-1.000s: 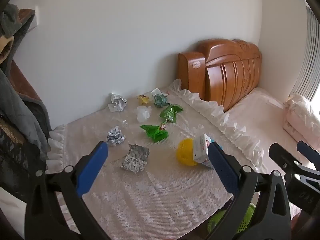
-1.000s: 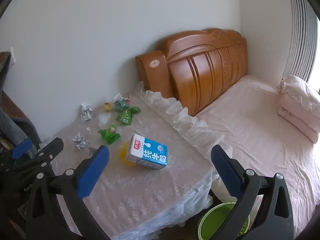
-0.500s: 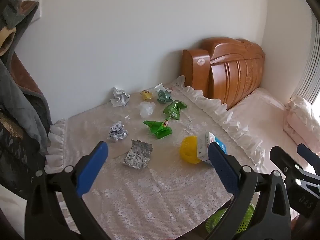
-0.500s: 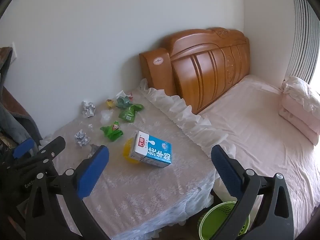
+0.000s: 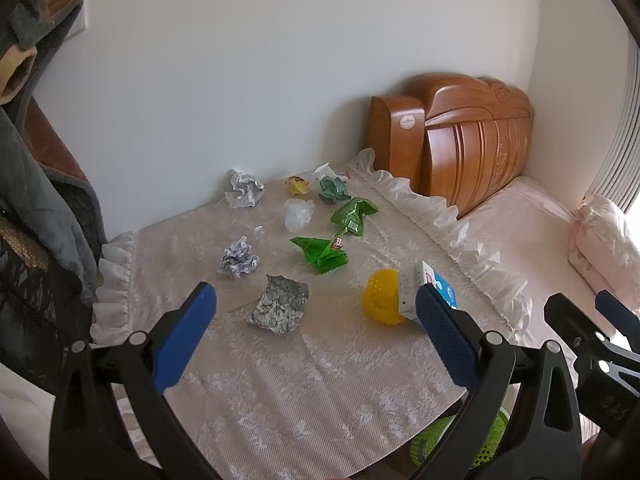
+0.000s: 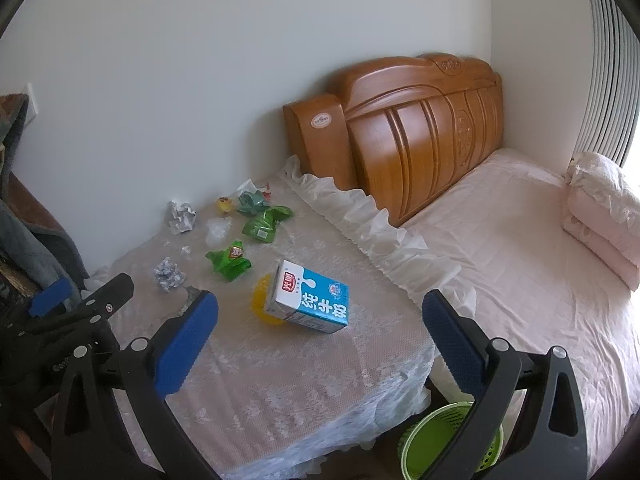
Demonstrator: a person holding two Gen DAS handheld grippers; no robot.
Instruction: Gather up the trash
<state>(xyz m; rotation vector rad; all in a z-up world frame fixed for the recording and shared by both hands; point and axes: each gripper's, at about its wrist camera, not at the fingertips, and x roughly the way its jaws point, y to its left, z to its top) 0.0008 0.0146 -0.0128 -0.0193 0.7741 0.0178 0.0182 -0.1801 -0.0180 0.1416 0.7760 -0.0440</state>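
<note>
Both grippers (image 5: 316,320) (image 6: 320,320) gape — milk carton (image 6: 310,300) untouched

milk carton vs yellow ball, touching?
Touching. Right wrist view: the milk carton lies propped against the yellow ball, no gap between them.

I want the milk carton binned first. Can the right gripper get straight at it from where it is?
Probably yes. The right gripper is open and empty, and the milk carton lies just ahead between its fingers, leaning on the yellow ball. Only bare tablecloth lies between them.
</note>
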